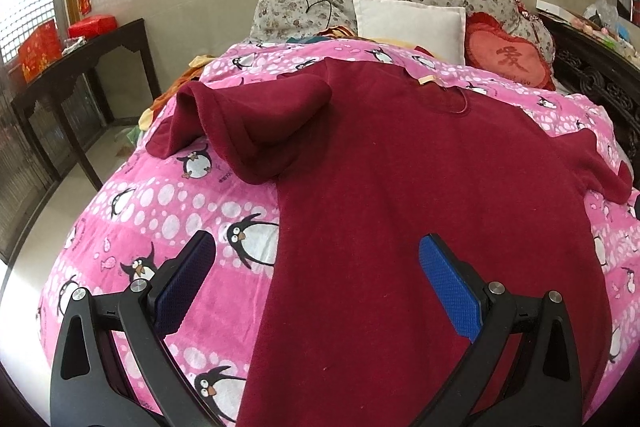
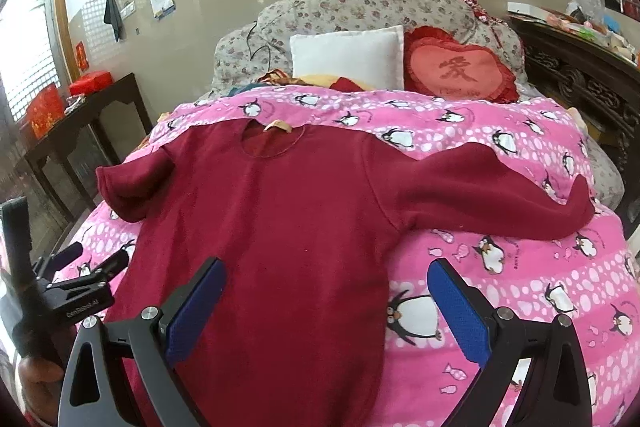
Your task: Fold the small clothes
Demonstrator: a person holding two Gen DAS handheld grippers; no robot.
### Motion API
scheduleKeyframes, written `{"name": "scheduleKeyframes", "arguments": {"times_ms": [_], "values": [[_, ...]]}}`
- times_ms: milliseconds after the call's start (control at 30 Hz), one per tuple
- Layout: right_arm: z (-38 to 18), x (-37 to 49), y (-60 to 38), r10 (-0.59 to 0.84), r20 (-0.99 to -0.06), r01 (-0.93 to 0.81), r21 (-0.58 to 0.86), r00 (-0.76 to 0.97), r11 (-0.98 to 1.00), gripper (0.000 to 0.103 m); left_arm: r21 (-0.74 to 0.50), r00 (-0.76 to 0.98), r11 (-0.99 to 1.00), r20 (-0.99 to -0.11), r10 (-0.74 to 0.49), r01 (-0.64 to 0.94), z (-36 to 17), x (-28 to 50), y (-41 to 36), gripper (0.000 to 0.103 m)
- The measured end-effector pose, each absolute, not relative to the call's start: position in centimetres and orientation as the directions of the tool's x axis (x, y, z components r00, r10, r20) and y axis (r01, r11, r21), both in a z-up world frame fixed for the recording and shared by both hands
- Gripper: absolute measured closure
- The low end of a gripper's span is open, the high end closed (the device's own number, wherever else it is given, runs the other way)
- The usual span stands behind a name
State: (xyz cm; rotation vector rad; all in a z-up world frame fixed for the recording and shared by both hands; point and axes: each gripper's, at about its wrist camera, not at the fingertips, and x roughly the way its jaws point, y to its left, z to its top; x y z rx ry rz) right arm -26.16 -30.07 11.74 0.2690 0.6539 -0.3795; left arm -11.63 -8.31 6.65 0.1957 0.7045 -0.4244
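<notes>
Your left tool (image 1: 316, 259) hangs with fingers apart over the top's (image 1: 400, 207) left hem, near its bunched left sleeve (image 1: 248, 123). The top lies flat mid-bed (image 2: 520, 267), ready for folding. Your right tool (image 2: 326, 287), also spread, straddles the right hem.

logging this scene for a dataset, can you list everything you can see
sweater: 1, dark red, spread flat on the blanket, its left sleeve bunched up
blanket: 1, pink with penguins, covering the bed
pillow: 1, white, at the head of the bed
heart cushion: 1, red, right of the pillow
side table: 1, dark wood, left of the bed
boxes: 2, red, on the side table
left gripper: 1, black with blue pads, open
right gripper: 1, same, open
</notes>
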Motion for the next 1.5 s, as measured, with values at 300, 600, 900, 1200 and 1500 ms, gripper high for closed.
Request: {"name": "scheduleKeyframes", "arguments": {"times_ms": [300,600,900,1200,1500], "values": [[11.2,-24.6,-29.6,-0.24,-0.638,0.406,0.125,0.731,0.905,0.002,0.025,0.671,0.897,-0.673,-0.311,0.44,6.3,-11.2,-8.4,0.001],[10.4,-23.1,-29.1,-0.214,-0.649,0.386,0.132,0.73,0.913,0.002,0.015,0.671,0.908,-0.679,-0.299,0.419,6.2,-10.2,-7.7,0.001],[9.9,-21.4,-28.5,-0.202,-0.654,0.375,0.135,0.729,0.917,0.003,0.006,0.67,0.914,-0.682,-0.294,0.406,6.2,-9.6,-7.3,0.001],[9.3,-20.8,-28.4,-0.189,-0.664,0.371,0.144,0.723,0.917,0.003,0.007,0.661,0.908,-0.688,-0.299,0.419,6.0,-9.7,-7.8,0.001],[8.7,-20.4,-28.4,-0.173,-0.675,0.366,0.154,0.717,0.918,0.003,0.008,0.663,0.909,-0.687,-0.298,0.418,6.0,-9.7,-8.0,0.001]]}}
